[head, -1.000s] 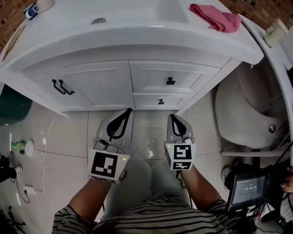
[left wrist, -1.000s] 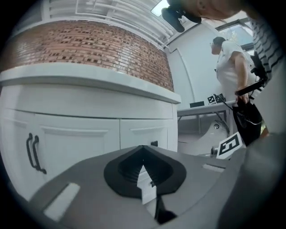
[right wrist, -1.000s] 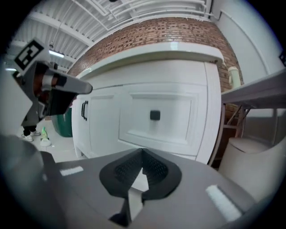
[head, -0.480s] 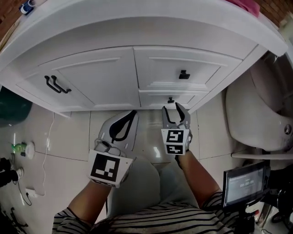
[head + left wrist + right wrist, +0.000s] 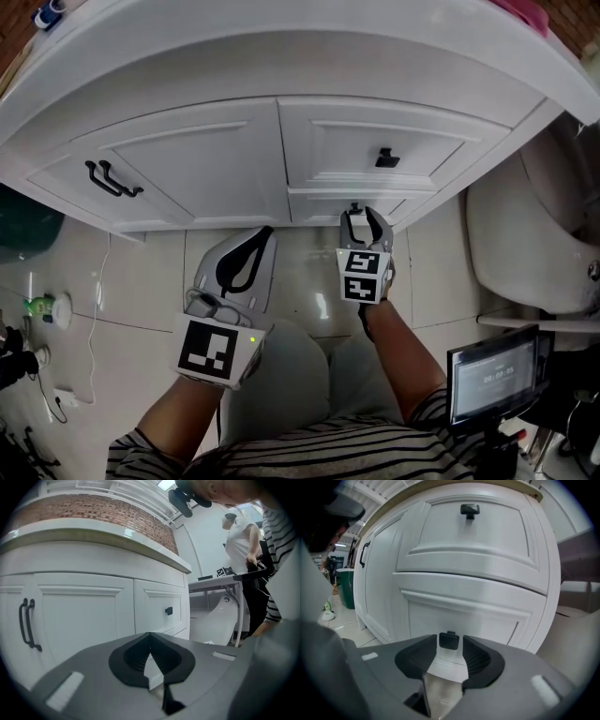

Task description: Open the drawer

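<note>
The white vanity has two stacked drawers on its right side. The lower drawer (image 5: pixel 323 203) carries a small black knob (image 5: pixel 354 206), seen close up in the right gripper view (image 5: pixel 449 641). My right gripper (image 5: pixel 363 217) is open, low at the cabinet front, and its jaws flank that knob (image 5: pixel 449 645) with a gap on either side. The upper drawer (image 5: pixel 375 139) has its own black knob (image 5: pixel 469 510) and is closed. My left gripper (image 5: pixel 263 232) is shut on nothing (image 5: pixel 150 635) and hangs over the floor tiles, back from the cabinet doors.
Left of the drawers are two cabinet doors with black bar handles (image 5: pixel 111 178). A white toilet (image 5: pixel 530 239) stands to the right, a dark green bin (image 5: pixel 21 220) to the left. A small screen (image 5: pixel 492 380) sits at lower right. Cables and small items (image 5: pixel 49 307) lie on the floor at left.
My right gripper has gone forward and down to the cabinet and opened its jaws, which now stand around the lower drawer's knob. The left gripper has sunk a little.
</note>
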Action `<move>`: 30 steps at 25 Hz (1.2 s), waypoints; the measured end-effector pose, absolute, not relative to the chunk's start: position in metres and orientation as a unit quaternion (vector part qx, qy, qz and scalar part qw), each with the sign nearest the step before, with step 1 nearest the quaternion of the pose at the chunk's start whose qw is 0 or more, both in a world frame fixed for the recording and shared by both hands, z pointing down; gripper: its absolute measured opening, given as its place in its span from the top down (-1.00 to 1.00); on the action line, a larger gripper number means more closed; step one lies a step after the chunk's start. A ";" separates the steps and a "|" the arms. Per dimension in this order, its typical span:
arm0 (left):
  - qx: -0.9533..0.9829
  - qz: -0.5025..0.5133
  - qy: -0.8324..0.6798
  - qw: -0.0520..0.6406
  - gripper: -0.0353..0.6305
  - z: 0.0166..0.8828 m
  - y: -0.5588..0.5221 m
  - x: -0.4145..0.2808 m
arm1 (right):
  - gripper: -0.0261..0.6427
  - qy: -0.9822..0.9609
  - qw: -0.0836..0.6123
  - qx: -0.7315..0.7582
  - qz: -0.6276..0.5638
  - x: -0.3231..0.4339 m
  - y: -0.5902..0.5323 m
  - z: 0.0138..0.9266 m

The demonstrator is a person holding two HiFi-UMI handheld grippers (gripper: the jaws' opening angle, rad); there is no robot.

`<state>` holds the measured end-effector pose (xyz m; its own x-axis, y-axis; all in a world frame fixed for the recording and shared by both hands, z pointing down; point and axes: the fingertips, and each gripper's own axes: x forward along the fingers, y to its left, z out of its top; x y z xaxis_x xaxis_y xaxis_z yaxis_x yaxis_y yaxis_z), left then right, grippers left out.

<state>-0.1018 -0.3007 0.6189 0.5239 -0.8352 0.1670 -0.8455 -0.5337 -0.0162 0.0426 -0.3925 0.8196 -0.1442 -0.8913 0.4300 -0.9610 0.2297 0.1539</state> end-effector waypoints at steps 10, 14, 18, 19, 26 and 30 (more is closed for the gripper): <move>0.870 0.076 -0.487 0.024 0.85 0.612 -0.289 -0.098 | 0.55 -0.760 0.232 0.600 0.092 0.041 -0.387 0.821; 0.867 0.078 -0.491 0.017 0.85 0.605 -0.278 -0.096 | 0.55 -0.763 0.237 0.593 0.095 0.041 -0.366 0.824; 0.865 0.079 -0.496 0.013 0.85 0.601 -0.265 -0.091 | 0.55 -0.768 0.242 0.585 0.099 0.043 -0.336 0.824; 0.864 0.079 -0.498 0.013 0.85 0.600 -0.261 -0.090 | 0.55 -0.769 0.243 0.583 0.101 0.043 -0.328 0.824; 0.854 0.074 -0.515 0.014 0.85 0.591 -0.237 -0.086 | 0.56 -0.777 0.251 0.568 0.107 0.044 -0.275 0.826; 0.852 0.062 -0.520 0.007 0.85 0.586 -0.220 -0.085 | 0.56 -0.783 0.251 0.558 0.114 0.044 -0.244 0.828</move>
